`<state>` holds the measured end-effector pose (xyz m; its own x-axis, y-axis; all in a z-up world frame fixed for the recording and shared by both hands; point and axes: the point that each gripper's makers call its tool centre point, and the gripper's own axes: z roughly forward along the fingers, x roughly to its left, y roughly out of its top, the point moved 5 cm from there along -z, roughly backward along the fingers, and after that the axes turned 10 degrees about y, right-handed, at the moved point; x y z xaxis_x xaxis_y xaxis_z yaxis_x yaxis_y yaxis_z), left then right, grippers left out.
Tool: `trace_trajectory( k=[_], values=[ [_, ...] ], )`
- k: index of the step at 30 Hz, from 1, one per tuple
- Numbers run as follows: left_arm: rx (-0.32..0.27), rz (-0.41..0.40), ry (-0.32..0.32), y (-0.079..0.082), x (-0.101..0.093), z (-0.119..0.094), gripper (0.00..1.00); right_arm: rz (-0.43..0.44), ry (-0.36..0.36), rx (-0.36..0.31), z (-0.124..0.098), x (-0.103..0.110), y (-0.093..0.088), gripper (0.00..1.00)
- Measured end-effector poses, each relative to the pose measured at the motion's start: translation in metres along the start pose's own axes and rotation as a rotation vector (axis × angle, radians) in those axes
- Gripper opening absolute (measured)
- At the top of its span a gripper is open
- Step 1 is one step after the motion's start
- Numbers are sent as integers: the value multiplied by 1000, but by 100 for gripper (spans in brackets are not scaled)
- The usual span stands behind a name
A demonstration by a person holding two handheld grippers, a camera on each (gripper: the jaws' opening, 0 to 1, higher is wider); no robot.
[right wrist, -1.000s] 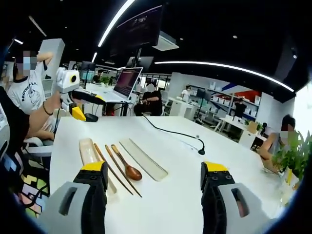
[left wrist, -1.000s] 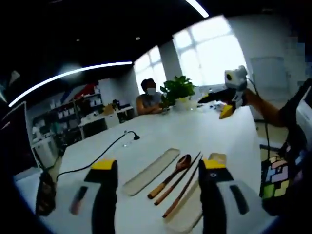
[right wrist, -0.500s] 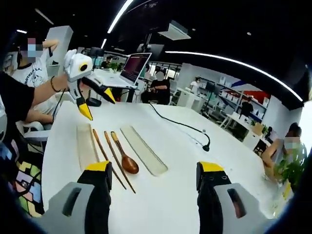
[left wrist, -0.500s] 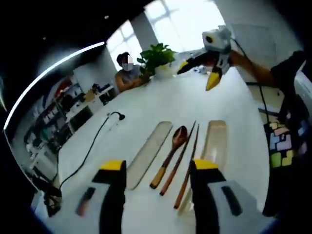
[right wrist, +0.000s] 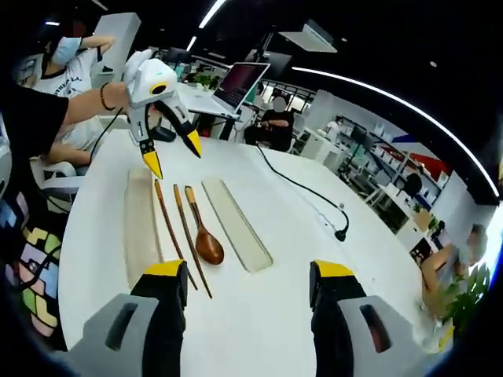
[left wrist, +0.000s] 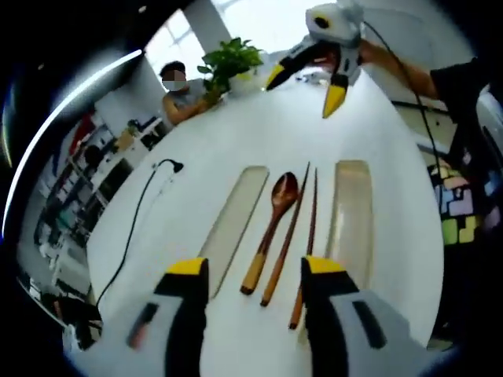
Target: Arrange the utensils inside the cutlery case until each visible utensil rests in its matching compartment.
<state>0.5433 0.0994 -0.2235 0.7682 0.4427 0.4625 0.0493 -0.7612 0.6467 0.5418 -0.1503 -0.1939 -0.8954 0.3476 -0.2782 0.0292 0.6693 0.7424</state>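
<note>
On the white bench we see a wooden spoon (left wrist: 273, 218) and two wooden chopsticks (left wrist: 303, 236) lying side by side between two long pale case halves (left wrist: 236, 220), outside both, all roughly parallel.

A white table (left wrist: 259, 133) bears two case halves (left wrist: 233, 222), spoon (left wrist: 270, 228), chopsticks (left wrist: 284, 245); cable (left wrist: 135, 233).

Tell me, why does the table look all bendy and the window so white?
Left gripper view: the fisheye lens curves the white table, and daylight washes out the window behind the plant. Right gripper view: the table bends too; ceiling strip lights glare.
</note>
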Motion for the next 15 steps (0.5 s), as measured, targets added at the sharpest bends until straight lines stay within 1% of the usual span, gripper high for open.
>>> trace_trajectory(
  k=[2,3,4,5,6,8,11,12,13,14,15],
  values=[
    [21,7,-29,-2,1,5,46,-9,8,24,5,-3,-2,62],
    [19,-14,-55,-1,0,6,45,-11,15,38,7,-3,-4,61],
    [3,-41,-87,1,-2,7,43,-30,25,47,10,-5,-5,59],
    [-1,-53,-109,2,-2,7,41,-29,29,49,12,-6,-6,58],
    [2,-51,-100,1,0,7,40,-30,36,52,14,-6,-6,56],
    [11,-11,-104,1,1,10,38,-19,69,56,18,-4,-7,56],
    [33,14,-120,-1,-1,15,36,-23,88,82,24,-4,-9,55],
    [43,17,-126,-2,-1,17,36,-17,105,82,26,-3,-9,55],
    [52,27,-135,-4,-2,19,36,14,141,66,29,1,-8,55],
    [50,24,-154,-4,-3,20,35,27,156,51,30,2,-7,54],
    [54,-7,-187,-4,-7,21,35,26,157,48,31,0,-6,52]
  ],
)
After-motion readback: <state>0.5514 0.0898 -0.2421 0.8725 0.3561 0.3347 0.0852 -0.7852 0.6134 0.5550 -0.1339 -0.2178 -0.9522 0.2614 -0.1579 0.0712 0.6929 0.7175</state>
